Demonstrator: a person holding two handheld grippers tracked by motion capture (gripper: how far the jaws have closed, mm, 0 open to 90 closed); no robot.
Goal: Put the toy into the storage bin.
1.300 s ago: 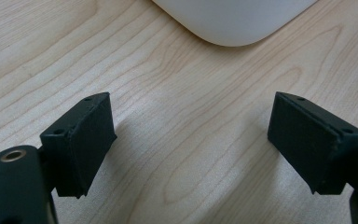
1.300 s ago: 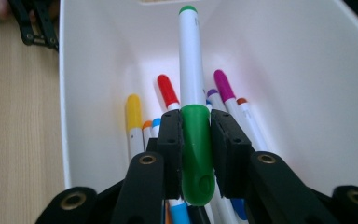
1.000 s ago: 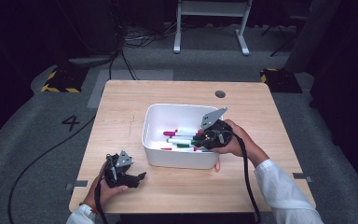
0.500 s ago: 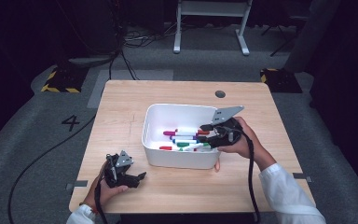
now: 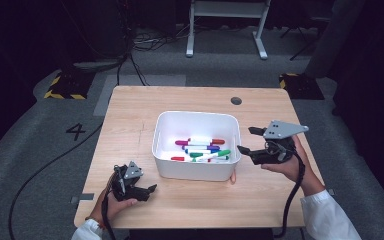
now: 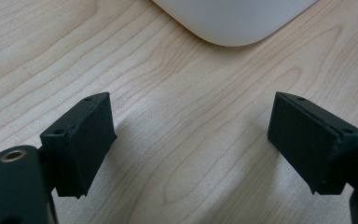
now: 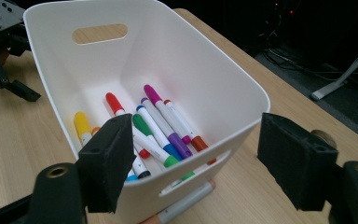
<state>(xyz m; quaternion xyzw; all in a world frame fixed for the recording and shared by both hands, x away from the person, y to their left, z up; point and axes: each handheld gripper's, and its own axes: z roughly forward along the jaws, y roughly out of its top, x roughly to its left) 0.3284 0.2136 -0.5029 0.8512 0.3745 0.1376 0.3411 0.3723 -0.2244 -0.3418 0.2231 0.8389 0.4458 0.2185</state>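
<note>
Wooden counter under you carries a white bin of markers at its middle. Your right gripper hovers beside the bin's right wall, jaws wide, empty. Your left gripper rests near the front-left, wide, holding nothing.

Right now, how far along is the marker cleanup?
Mostly done: a pile of markers lies inside the white bin. In hand: nothing; the right gripper sits beside the bin with jaws open and empty, and the left gripper rests low on the table, open too. Left: one marker lies on the table against the bin's near wall.
</note>
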